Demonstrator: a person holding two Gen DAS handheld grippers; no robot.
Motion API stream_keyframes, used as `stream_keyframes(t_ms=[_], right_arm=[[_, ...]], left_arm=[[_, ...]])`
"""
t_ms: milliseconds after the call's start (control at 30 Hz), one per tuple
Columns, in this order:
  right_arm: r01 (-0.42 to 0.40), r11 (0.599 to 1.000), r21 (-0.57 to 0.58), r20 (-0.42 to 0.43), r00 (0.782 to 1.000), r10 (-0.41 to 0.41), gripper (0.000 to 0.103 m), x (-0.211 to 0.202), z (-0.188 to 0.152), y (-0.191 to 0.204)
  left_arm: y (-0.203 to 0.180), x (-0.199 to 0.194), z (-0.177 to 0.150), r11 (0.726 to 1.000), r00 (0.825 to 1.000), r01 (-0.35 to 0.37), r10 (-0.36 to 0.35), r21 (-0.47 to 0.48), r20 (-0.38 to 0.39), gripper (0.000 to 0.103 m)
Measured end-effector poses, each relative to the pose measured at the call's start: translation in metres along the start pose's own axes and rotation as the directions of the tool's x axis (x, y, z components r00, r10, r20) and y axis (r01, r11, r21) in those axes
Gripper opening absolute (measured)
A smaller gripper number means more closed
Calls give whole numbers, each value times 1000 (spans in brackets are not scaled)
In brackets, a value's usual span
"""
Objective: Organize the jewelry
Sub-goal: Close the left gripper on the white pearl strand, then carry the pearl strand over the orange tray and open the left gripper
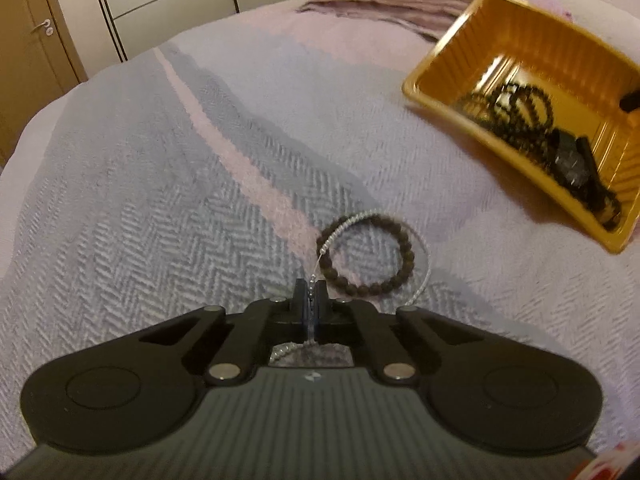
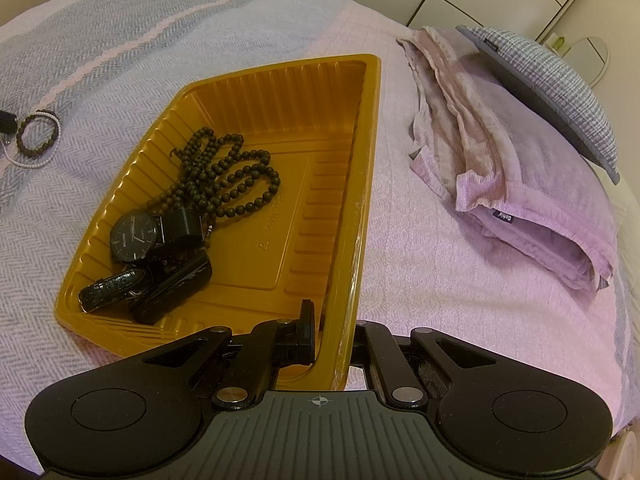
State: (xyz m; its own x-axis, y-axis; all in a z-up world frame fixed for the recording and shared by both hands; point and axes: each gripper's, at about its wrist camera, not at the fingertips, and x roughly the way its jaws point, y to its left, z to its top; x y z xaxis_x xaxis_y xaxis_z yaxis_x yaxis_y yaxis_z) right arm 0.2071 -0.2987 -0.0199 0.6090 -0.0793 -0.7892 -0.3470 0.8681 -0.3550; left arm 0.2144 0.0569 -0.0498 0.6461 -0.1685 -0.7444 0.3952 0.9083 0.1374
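Bedspread (image 1: 168, 168) in grey and pink herringbone weave covers the whole surface, with a folded pink cloth (image 2: 500, 168) and a checked pillow (image 2: 560, 92) at the far end. Next in size, the yellow tray (image 2: 280, 92) sits on the bedspread; the right gripper (image 2: 332, 336) is clamped on its near wall, one finger inside and one outside. Inside the tray lie a long dark bead necklace (image 2: 224, 172), a black watch (image 2: 134, 238) and a black strap (image 2: 108, 290). Well apart from the tray, a brown bead bracelet (image 1: 366, 256) rests on the bedspread, ringed by a thin pearl chain (image 1: 425, 268). The left gripper (image 1: 311, 294) is pinched tight on that chain's near end, just beside the bracelet
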Motion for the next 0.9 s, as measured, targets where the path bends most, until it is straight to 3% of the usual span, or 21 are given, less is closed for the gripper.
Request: stream_keyframes(t_ms=[367,633,900], right_arm=[[7,1000,-9,6,1000,-7,5,-2,0,2],[8,1000,-12,10,1000,-8,5,-2,0,3],[7,1000,-10,10,1000,-7,5,-2,0,3]], left_arm=[[8,-73,45,1000,990,4,-6,15,141,2],[12,-123,84,999,967,2,-10,33,256,2],[-8,-141,119,995,951,35,-64,99,303,2]])
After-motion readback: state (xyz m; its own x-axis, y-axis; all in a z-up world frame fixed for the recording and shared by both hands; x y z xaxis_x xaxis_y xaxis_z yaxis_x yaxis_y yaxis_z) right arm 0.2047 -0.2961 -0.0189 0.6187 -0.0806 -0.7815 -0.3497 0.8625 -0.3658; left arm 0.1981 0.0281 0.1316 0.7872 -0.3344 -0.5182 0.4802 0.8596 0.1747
